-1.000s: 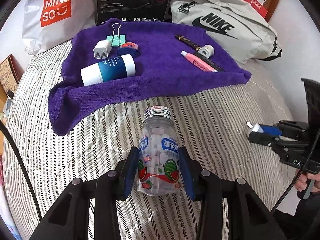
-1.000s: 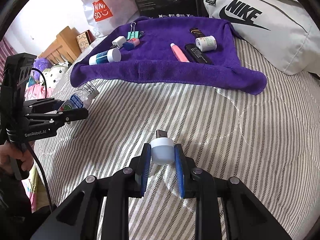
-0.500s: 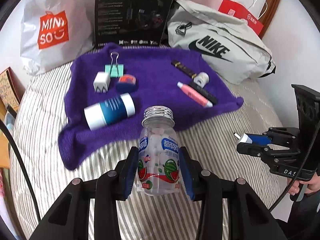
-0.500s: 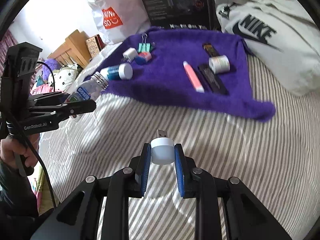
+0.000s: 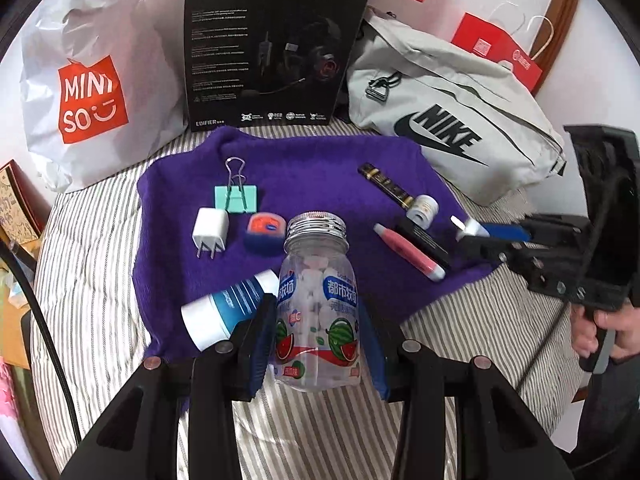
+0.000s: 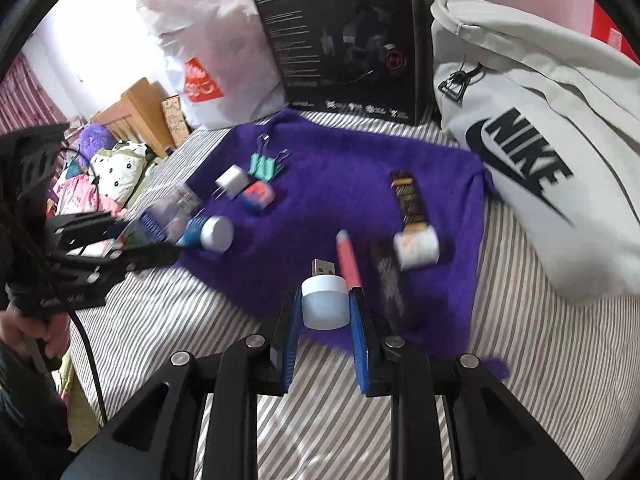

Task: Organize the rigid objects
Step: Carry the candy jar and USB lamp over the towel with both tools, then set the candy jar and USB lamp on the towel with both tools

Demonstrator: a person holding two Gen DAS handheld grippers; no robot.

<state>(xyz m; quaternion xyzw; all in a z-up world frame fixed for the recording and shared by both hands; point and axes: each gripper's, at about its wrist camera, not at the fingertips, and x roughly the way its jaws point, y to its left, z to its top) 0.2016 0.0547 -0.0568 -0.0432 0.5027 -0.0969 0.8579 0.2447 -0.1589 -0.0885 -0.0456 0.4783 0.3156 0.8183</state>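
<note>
Candy bottle (image 5: pixel 318 300) clamped in left gripper (image 5: pixel 318 344) jaws, USB light (image 6: pixel 324 300) clamped in right gripper (image 6: pixel 325 320) jaws, both carried above purple towel (image 5: pixel 316 168); next, set each down on bare towel.

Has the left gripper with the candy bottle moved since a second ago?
Yes. The left gripper, shut on the candy bottle, has advanced toward the purple towel; the bottle now overlaps it instead of the striped bedding.
</note>
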